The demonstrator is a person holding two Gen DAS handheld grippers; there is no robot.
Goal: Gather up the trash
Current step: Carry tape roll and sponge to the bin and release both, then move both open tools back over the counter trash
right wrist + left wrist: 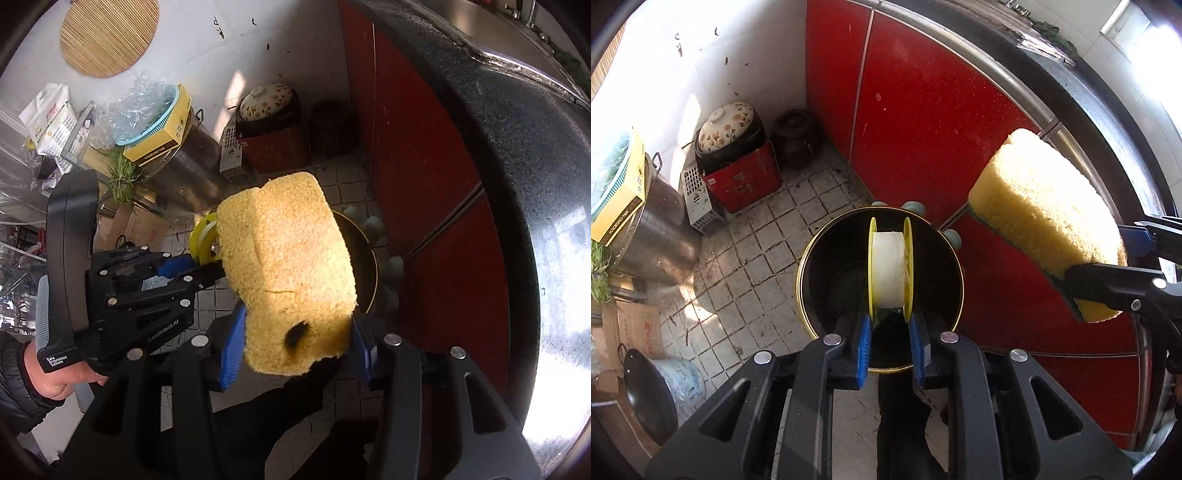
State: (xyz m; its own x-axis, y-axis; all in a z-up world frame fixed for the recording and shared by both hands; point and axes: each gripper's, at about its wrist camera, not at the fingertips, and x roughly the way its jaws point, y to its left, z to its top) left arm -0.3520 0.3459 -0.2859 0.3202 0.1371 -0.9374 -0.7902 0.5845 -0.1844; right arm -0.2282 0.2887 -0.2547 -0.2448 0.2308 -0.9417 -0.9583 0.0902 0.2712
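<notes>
Progress was judged as past pick-up and short of disposal. Both items were found already gripped. The left gripper [890,325] was clamped narrowly on the yellow tape spool [890,269], held directly above the open black bin [812,280] on the tiled floor [768,243]. The right gripper [295,350] was closed at medium width on the yellow sponge [288,266], held beside the spool, near the bin's rim. Neither item was yet released; both drops remained.

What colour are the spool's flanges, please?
Yellow, around white tape; the spool shows best in the left wrist view.
</notes>
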